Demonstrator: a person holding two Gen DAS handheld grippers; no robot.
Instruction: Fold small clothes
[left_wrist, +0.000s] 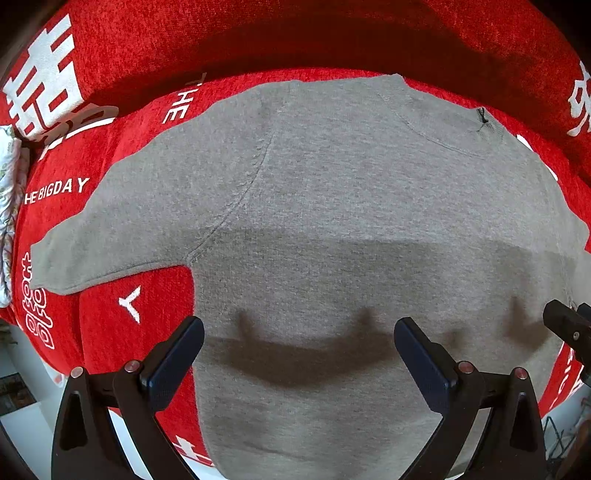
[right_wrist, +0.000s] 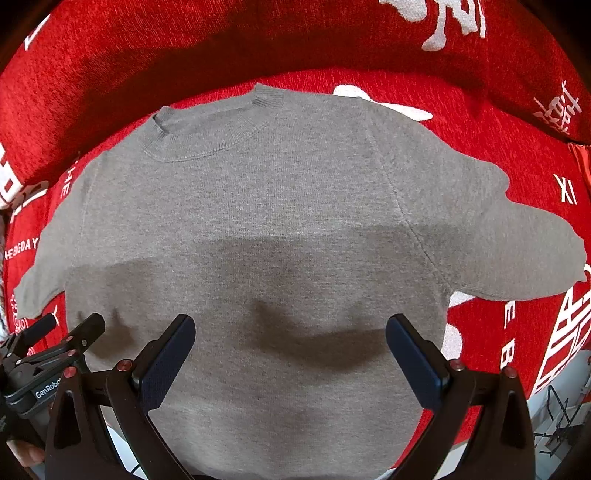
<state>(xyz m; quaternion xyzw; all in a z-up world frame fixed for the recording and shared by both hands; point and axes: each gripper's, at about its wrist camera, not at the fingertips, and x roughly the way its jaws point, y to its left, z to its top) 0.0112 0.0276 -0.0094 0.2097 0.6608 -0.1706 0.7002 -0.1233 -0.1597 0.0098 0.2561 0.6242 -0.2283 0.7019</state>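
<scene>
A small grey knit sweater (left_wrist: 332, 206) lies flat and spread out on a red cloth, collar at the far side, both short sleeves out to the sides. In the right wrist view the same sweater (right_wrist: 258, 221) fills the middle, its ribbed collar (right_wrist: 214, 125) at the upper left. My left gripper (left_wrist: 299, 354) hovers above the sweater's lower body, wide open, nothing between its fingers. My right gripper (right_wrist: 290, 350) also hangs over the lower body, wide open and empty. The left gripper's tips (right_wrist: 74, 332) show at the left edge of the right wrist view.
The red cloth (left_wrist: 122, 48) with white lettering covers the surface and rises as a fold or backrest behind the sweater. A pale floor and a wire rack (right_wrist: 557, 413) show past the near edge. A patterned white fabric (left_wrist: 9, 206) lies at the far left.
</scene>
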